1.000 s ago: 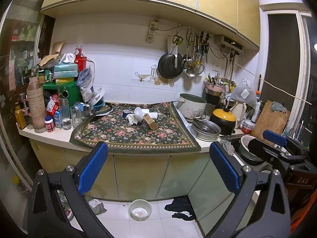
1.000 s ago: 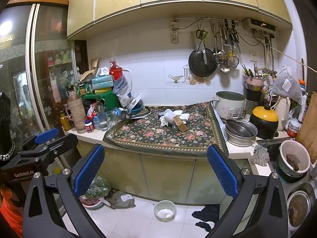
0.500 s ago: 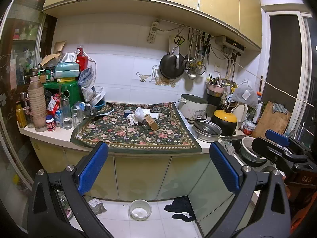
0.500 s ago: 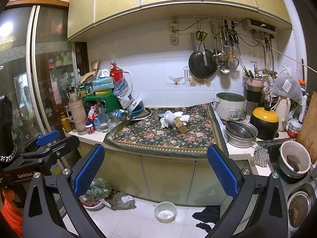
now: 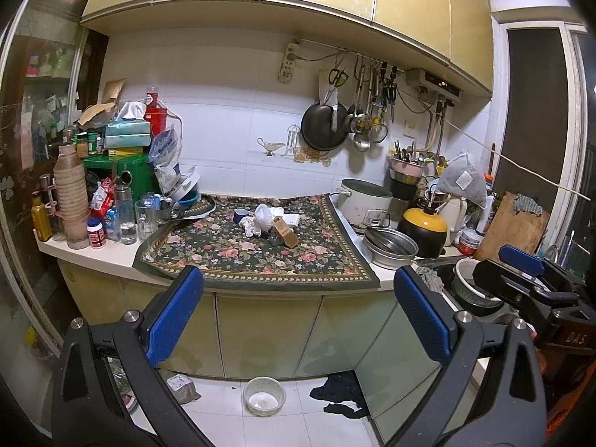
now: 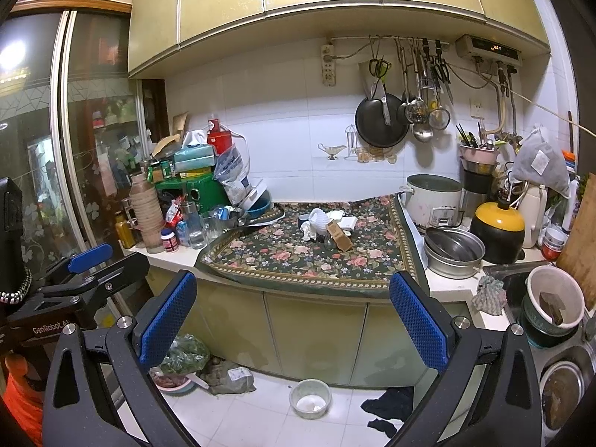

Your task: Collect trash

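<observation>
The counter [image 5: 111,257] carries a flowered cloth [image 5: 238,253], the landmark here. To the cloth's right stand a rice cooker [image 5: 363,205] and steel bowls [image 5: 389,247]; to its left, crowded bottles and jars. Near the cloth's back middle lies the trash: a crumpled white bag [image 5: 263,214], tissues [image 5: 249,225] and what may be a small brown carton [image 5: 285,231], bunched together, probably for easy pickup. The left gripper [image 5: 298,313] and right gripper [image 6: 294,309] hang well short of the cloth, fingers spread wide and empty, seemingly ready to approach.

Both wrist views face the counter [image 5: 111,259] at 12 o'clock from well back, sharing its flowered mat [image 5: 257,249] [image 6: 316,257].
</observation>
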`<action>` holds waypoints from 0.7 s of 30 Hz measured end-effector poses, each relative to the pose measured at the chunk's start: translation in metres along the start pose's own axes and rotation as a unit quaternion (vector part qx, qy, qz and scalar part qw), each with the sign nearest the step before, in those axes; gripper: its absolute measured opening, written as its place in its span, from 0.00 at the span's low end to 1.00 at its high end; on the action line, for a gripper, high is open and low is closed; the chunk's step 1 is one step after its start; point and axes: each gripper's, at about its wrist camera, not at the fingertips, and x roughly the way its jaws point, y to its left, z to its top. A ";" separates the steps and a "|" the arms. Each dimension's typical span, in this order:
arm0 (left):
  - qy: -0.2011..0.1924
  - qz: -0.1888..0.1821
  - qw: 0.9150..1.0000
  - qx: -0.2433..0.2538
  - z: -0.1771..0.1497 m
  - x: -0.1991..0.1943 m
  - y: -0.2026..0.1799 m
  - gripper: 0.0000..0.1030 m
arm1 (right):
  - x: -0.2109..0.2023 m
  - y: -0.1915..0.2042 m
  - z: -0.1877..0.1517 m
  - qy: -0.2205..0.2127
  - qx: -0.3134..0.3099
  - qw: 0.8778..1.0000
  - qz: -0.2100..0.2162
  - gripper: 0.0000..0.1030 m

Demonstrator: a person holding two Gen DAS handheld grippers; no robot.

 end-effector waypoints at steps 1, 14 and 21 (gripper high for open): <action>-0.001 -0.001 1.000 0.000 0.001 -0.009 0.002 1.00 | 0.001 0.000 0.001 0.000 -0.001 1.000 0.000 1.00; 0.001 0.002 1.000 0.000 0.001 -0.003 0.004 1.00 | 0.016 -0.009 -0.005 0.006 0.004 1.000 0.002 1.00; 0.011 0.014 1.000 -0.002 0.008 0.020 -0.002 1.00 | 0.030 -0.025 -0.004 0.010 0.006 1.000 0.009 1.00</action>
